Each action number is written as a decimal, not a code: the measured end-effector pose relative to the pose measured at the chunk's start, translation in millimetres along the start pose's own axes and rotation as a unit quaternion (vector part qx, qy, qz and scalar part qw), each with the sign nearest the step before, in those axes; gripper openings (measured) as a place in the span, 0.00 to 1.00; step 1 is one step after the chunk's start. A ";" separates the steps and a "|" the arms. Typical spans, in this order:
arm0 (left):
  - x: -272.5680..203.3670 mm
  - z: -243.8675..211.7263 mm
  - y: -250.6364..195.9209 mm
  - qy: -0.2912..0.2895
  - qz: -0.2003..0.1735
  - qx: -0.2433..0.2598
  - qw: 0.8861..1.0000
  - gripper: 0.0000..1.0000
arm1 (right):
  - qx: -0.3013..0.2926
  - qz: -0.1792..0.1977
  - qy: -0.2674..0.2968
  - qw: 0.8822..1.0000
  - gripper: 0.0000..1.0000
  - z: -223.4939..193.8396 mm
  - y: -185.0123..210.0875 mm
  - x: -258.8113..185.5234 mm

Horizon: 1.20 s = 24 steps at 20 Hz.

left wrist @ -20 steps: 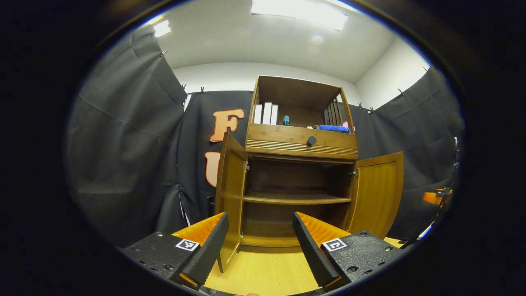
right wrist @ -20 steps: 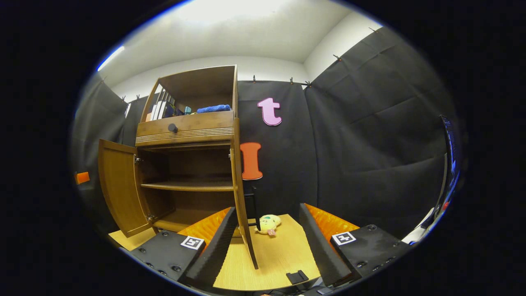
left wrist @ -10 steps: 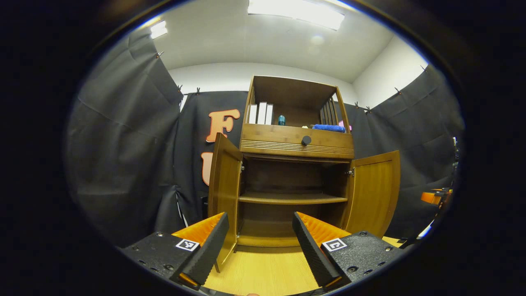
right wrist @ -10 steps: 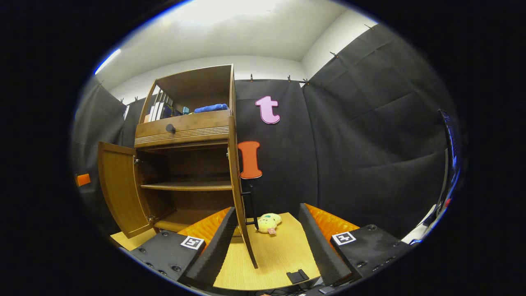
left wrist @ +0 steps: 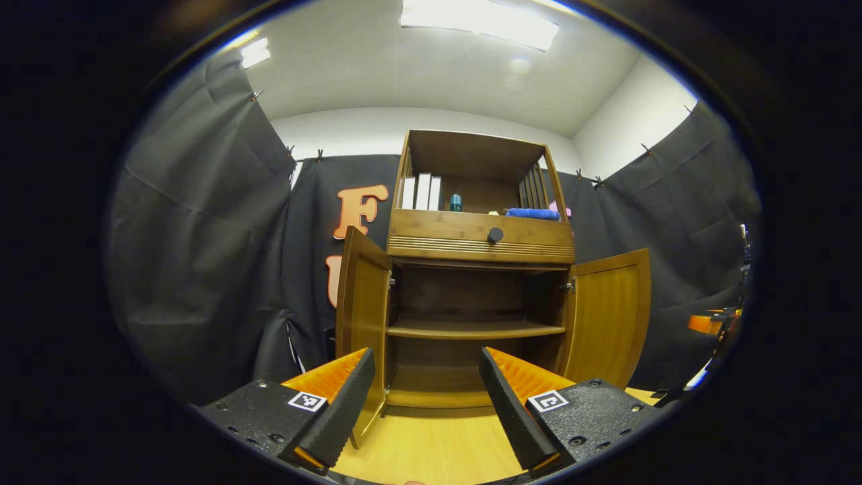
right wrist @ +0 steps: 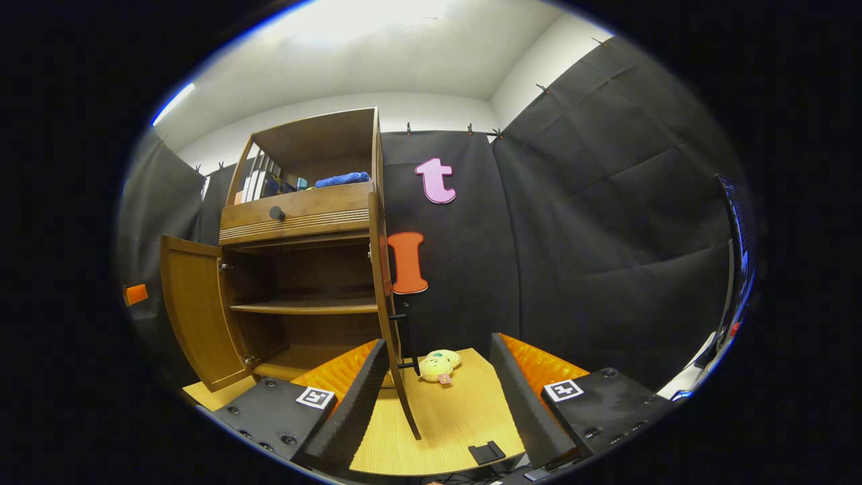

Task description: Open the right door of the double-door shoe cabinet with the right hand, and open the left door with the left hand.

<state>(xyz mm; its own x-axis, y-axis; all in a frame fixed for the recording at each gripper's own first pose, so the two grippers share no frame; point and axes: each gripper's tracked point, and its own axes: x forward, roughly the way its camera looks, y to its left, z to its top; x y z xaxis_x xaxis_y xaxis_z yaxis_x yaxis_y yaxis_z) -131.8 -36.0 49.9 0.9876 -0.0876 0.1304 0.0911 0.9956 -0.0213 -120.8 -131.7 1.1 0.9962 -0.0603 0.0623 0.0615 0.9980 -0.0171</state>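
Cabinet: I see the brown wooden double-door shoe cabinet [left wrist: 481, 269] on the light wooden surface [left wrist: 431, 448].
Left door [left wrist: 360, 316]: swung open.
Right door [left wrist: 606, 316]: swung open.
Left tool [left wrist: 427, 404]: wide open, empty.
Right tool [right wrist: 441, 397]: wide open, empty.

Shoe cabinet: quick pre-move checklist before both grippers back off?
1. Left door swung open: ok.
2. Right door swung open: ok.
3. Left gripper open, holding nothing: ok.
4. Right gripper open, fingers apart from the right door's edge: ok.
5. Plush toy on the table beyond the right door, out of the way: ok.
6. Space behind both grippers: cannot tell.
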 end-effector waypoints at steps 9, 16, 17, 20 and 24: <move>-10.5 10.8 1.0 -0.015 -0.001 0.006 1.000 0.90 | -0.004 0.011 0.003 1.000 0.98 -0.7 11.4 -3.3; -5.9 13.8 -8.0 -0.018 -0.025 0.002 1.000 0.91 | -0.004 0.011 0.001 1.000 0.98 1.7 23.7 -2.3; -3.6 12.0 -11.5 -0.015 -0.034 -0.004 0.999 0.91 | -0.004 0.011 -0.002 1.000 0.89 2.7 25.7 -2.1; 5.4 2.7 -12.8 -0.004 -0.048 -0.012 0.999 0.91 | -0.002 0.010 -0.007 1.000 0.98 3.2 33.1 3.4; 17.6 -3.5 -7.8 0.003 -0.052 -0.009 0.999 0.94 | -0.006 0.011 0.000 1.000 0.98 -1.7 38.9 8.9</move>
<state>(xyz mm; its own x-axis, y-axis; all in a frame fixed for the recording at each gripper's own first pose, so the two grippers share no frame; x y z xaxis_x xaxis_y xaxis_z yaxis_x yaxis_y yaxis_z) -114.7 -45.4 48.9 0.9735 -0.1898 0.1276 0.1946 0.9805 -0.0261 -109.3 -93.4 -0.7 0.9973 -0.0388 0.0626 0.0408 0.9987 -0.0303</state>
